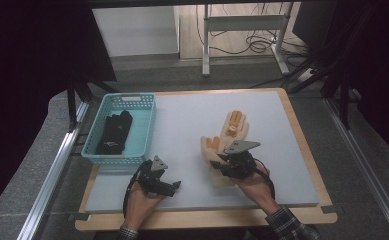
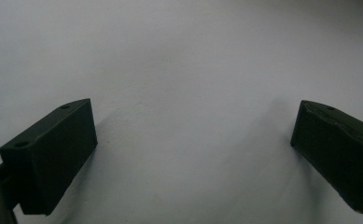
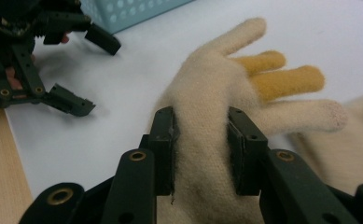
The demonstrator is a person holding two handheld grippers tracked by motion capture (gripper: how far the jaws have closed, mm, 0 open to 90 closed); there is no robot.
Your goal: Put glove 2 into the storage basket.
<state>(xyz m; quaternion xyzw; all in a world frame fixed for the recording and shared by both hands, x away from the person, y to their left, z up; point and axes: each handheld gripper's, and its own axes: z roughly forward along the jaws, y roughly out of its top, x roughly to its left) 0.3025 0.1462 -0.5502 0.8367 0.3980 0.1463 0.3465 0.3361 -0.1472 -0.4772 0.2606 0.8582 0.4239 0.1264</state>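
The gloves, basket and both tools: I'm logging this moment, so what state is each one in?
Cream glove: flat on the mat, pinched at the cuff end by the right tool.
Second cream glove: lying flat, untouched.
Black gloves: lying in the basket.
Basket: upright on the mat's left side.
Right tool: shut on the cream glove.
Left tool: open, nothing between its jaws, over bare mat.

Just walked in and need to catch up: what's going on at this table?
A person works two handheld grippers. The right gripper has pinched a cream glove with yellow fingers; a second matching glove lies just beyond it on the grey mat. The left gripper sits open with nothing between its jaws, near a teal basket that holds black gloves.
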